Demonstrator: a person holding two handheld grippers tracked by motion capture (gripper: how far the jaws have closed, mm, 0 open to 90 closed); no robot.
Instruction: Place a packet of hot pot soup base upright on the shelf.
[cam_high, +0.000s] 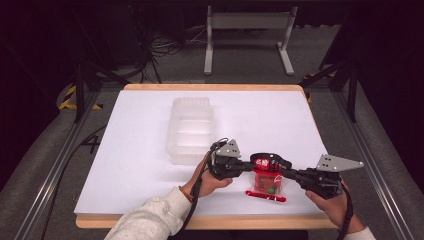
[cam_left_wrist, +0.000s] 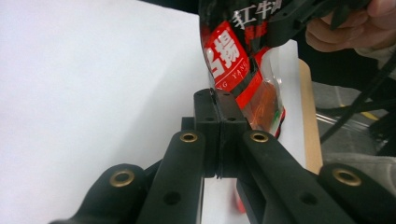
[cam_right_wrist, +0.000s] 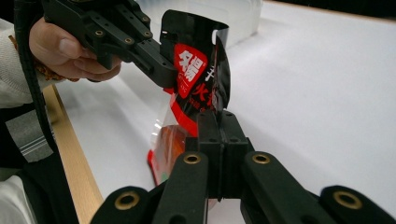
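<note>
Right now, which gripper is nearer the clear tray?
Left. The left gripper grips the snack bag just in front of the clear tray, near its front right corner; the right gripper grips the bag's far side, farther from the tray.

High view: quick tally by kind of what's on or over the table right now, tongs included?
Snack packets: 1, the red and black packet, held up between both tongs
Clear plastic containers: 1, the clear container on the white table
Tongs: 2, left tongs and right tongs, both shut on the packet's top edge
Total: 4
</note>
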